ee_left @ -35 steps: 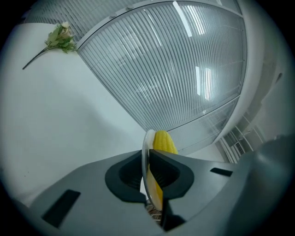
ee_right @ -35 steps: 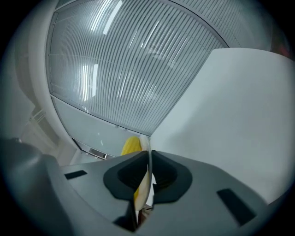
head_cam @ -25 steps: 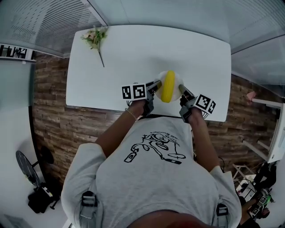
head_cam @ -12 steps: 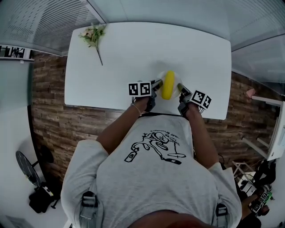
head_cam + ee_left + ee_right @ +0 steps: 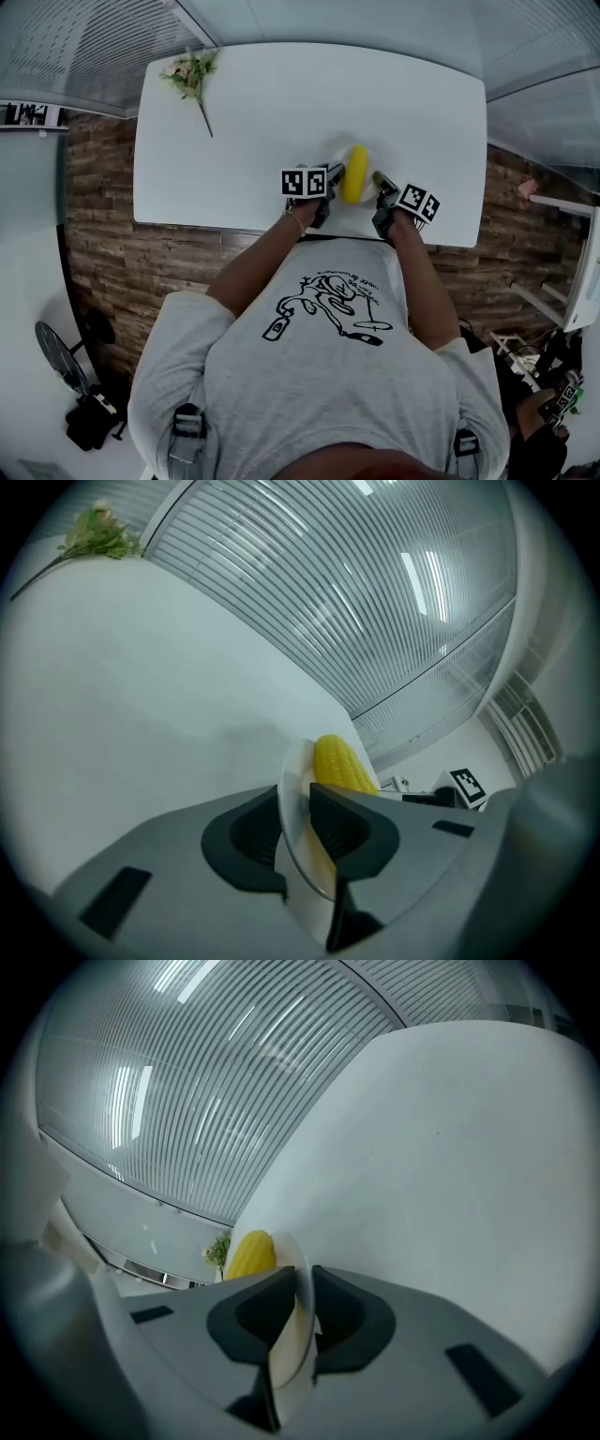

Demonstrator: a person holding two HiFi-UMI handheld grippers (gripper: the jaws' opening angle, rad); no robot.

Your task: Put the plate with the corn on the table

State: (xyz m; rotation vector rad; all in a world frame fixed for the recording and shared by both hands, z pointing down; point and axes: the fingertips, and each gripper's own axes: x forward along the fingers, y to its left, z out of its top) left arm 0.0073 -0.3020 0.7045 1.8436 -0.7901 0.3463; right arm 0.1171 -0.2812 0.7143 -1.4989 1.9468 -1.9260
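At white table (image 5: 262,112) edge: plate (image 5: 292,808), corn (image 5: 353,174) | flowers (image 5: 187,73) far corner | plank floor (image 5: 103,234)

The person wore a light grey short-sleeved T-shirt (image 5: 234,375) with a black line drawing (image 5: 323,309) printed across the chest (a looping cartoon figure, with small lettering above it too fine to read). A dark strap (image 5: 187,424) with a buckle lay at the left shoulder, and a second strap (image 5: 466,442) of the same kind lay at the right. A thin bracelet (image 5: 297,222) circled the left wrist.
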